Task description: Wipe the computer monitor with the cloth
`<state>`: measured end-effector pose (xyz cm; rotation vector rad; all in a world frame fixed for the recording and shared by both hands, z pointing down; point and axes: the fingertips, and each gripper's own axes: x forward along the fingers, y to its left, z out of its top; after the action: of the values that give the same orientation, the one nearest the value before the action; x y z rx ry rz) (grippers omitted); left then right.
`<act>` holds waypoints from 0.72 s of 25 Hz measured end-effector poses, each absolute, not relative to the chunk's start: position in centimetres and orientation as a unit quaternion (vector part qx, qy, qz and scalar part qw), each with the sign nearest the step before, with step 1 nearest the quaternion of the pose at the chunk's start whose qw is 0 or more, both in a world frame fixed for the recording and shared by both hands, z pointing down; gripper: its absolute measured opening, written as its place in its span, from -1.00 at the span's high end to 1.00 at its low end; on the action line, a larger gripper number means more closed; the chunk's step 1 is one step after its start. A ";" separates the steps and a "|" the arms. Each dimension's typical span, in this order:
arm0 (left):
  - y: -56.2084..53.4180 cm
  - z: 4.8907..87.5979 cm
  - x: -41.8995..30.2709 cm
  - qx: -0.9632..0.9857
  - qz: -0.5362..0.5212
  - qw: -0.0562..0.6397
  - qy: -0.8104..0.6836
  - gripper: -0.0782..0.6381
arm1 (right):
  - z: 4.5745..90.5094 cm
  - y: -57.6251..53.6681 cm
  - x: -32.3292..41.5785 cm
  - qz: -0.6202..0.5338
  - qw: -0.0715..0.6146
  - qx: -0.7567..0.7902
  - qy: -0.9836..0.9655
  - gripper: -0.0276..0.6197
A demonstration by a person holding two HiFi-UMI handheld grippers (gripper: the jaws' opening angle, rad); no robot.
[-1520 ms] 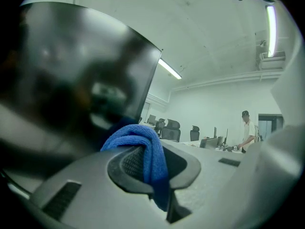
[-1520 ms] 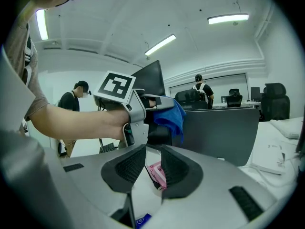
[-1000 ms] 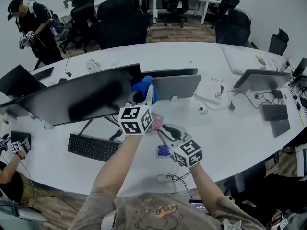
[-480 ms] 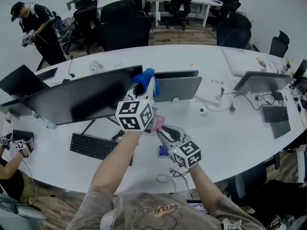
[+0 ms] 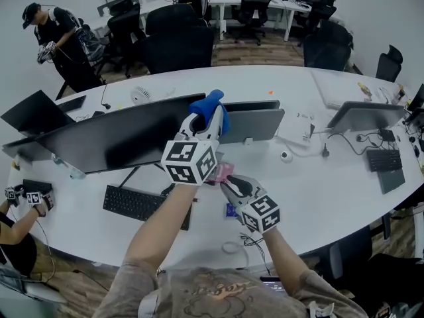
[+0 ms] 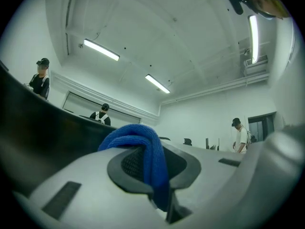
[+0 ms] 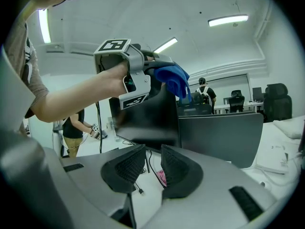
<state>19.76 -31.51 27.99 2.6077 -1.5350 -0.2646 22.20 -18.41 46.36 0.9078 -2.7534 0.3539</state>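
Since the earlier frames, the left tool (image 5: 207, 119) has risen along the right edge of the monitor (image 5: 112, 138). It now stands at the screen's upper right corner. The right tool (image 5: 228, 183) is unchanged in position.

Left tool: jaws closed on the blue cloth (image 5: 211, 105). A fold of the cloth is pinched between the pads and the rest is bunched above the tips. The cloth sits at the monitor's top right corner; contact with the screen cannot be confirmed from any view.

Right tool: held low over the table (image 5: 318, 184), toward its near edge, with a narrow gap between the jaws and nothing in it. A small pink item (image 5: 222, 171) lies on the table just beyond the tips.

Monitor: dark, upright, on the left half of the table. A keyboard (image 5: 139, 206) lies in front of it toward the near edge. A second screen (image 5: 255, 121) stands just to the right, behind the cloth, with its grey back facing the camera.
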 end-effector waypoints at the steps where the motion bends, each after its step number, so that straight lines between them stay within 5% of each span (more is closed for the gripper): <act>1: -31.3 27.8 19.8 0.859 -0.087 0.050 -0.502 0.65 | 46.4 -18.4 22.1 0.121 0.109 0.309 -0.937 0.62; 18: -22.3 30.4 14.7 0.888 -0.070 0.049 -0.451 0.65 | 45.5 -15.9 18.2 0.118 0.094 0.331 -0.932 0.64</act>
<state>14.74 -22.28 30.44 2.7066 -1.3735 -0.2129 18.21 -15.91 45.51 0.9814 -2.7629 0.3499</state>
